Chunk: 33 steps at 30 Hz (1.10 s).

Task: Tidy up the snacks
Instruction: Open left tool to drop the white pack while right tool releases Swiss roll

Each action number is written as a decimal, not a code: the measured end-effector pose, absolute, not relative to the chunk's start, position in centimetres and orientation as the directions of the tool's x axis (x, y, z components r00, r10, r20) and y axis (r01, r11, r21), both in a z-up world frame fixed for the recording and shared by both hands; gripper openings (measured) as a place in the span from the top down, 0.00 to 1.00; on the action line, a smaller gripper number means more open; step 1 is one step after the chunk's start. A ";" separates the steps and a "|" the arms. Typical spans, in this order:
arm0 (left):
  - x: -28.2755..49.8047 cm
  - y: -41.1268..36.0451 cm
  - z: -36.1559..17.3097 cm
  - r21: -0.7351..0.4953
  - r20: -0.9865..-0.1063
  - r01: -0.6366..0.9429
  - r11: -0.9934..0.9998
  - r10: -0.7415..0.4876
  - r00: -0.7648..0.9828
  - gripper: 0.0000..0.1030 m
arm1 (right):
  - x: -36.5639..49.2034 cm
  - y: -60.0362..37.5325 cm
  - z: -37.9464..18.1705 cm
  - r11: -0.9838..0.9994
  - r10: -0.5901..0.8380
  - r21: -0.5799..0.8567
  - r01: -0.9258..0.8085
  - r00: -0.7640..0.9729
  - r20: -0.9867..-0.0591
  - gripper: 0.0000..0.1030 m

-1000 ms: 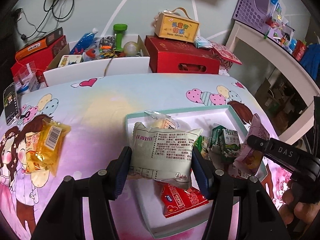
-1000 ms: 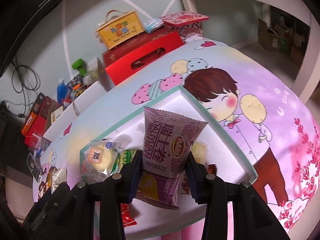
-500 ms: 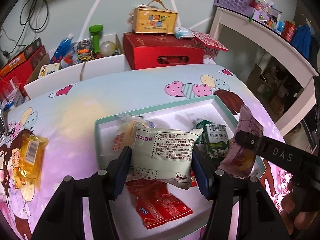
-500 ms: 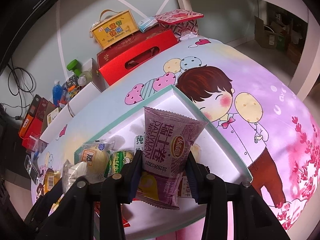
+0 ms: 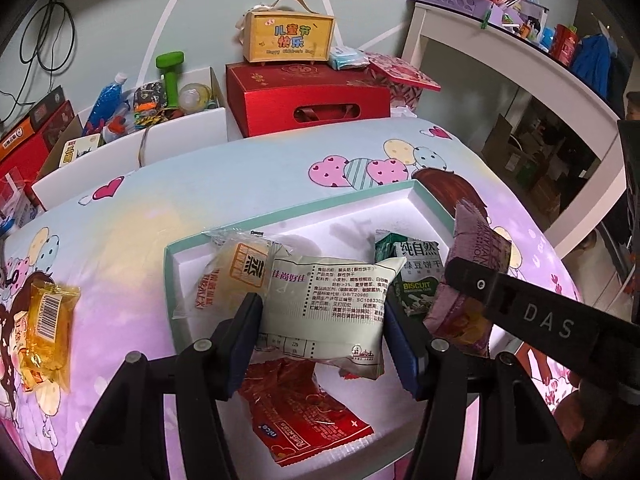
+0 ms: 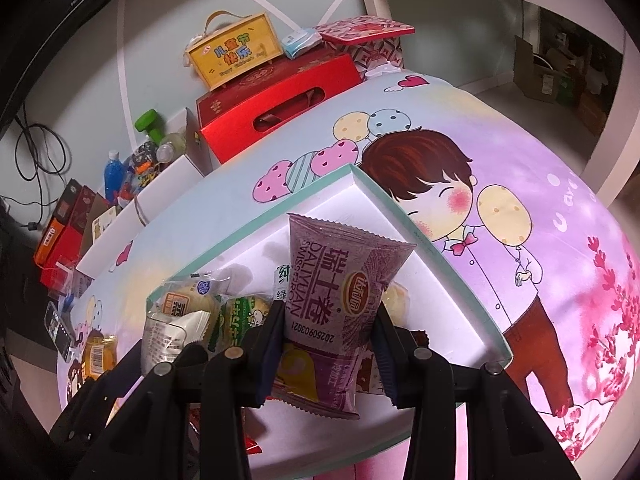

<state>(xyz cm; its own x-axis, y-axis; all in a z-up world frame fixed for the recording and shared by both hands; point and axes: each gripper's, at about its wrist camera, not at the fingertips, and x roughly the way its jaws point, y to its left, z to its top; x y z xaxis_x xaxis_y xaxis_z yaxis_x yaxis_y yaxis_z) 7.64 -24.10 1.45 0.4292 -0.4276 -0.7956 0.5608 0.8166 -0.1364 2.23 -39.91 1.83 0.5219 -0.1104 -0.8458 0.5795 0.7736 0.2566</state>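
In the left wrist view, the left gripper (image 5: 324, 320) has its 2 blue-padded fingers (image 5: 247, 340) about half open, pressed on either side of a pale green snack packet (image 5: 328, 304). The packet hangs at the frame's centre above the white tray (image 5: 424, 204), printed back facing the camera, which suggests it is being carried over for a drop into the tray rather than laid down yet. Gripping it across the middle leaves its lower edge free to land first.

In the right wrist view, the right gripper (image 6: 328, 352) is nearly closed, its fingers (image 6: 267, 356) pinching a purple Swiss roll pack (image 6: 340, 304) at its narrow waist. The pack stands upright over the tray's near right part, apparently waiting its turn.

Beneath and around them the tray already holds a clear-wrapped yellow cake (image 5: 232, 272) at centre left, a green biscuit carton (image 5: 416, 272) at centre right and a red wafer packet (image 5: 296, 412) at lower centre, so the sorting looks well along. The gap between cake and carton seems the likely spot for the pale packet.

One orange snack bag (image 5: 46, 328) lies outside the tray at the left edge of the frame, on the cartoon-printed tabletop (image 5: 200, 184), not yet collected. A red gift box (image 5: 308, 100) with a yellow carry box (image 5: 288, 38) on top stands beyond the tabletop's far edge at upper centre.
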 end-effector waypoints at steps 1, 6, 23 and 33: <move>7.7 -24.1 1.4 -0.135 -0.798 0.558 0.819 -0.424 0.429 0.39 | 2.3 -39.8 1.8 0.776 -0.110 0.254 0.578 0.520 -0.847 0.55; 7.8 -24.0 1.3 -0.127 -0.805 0.551 0.824 -0.410 0.428 0.37 | 2.4 -39.7 1.7 0.782 -0.109 0.248 0.573 0.516 -0.849 0.55; 9.2 -21.4 1.4 -0.140 -0.822 0.457 0.878 -0.361 0.441 0.37 | 2.5 -40.4 0.7 0.756 -0.094 0.255 0.603 0.486 -0.869 0.26; 10.8 -18.4 1.1 -0.155 -0.837 0.328 0.932 -0.301 0.458 0.22 | 2.9 -39.8 0.4 0.779 -0.097 0.234 0.582 0.480 -0.872 0.09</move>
<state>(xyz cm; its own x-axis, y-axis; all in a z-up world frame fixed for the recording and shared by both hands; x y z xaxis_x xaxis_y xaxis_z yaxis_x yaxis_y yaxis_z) 10.80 -18.39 1.11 0.4580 -0.3008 -0.8365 0.3282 0.9318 -0.1553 2.94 -39.82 0.42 0.4805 -0.0970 -0.8716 0.5818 0.7790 0.2340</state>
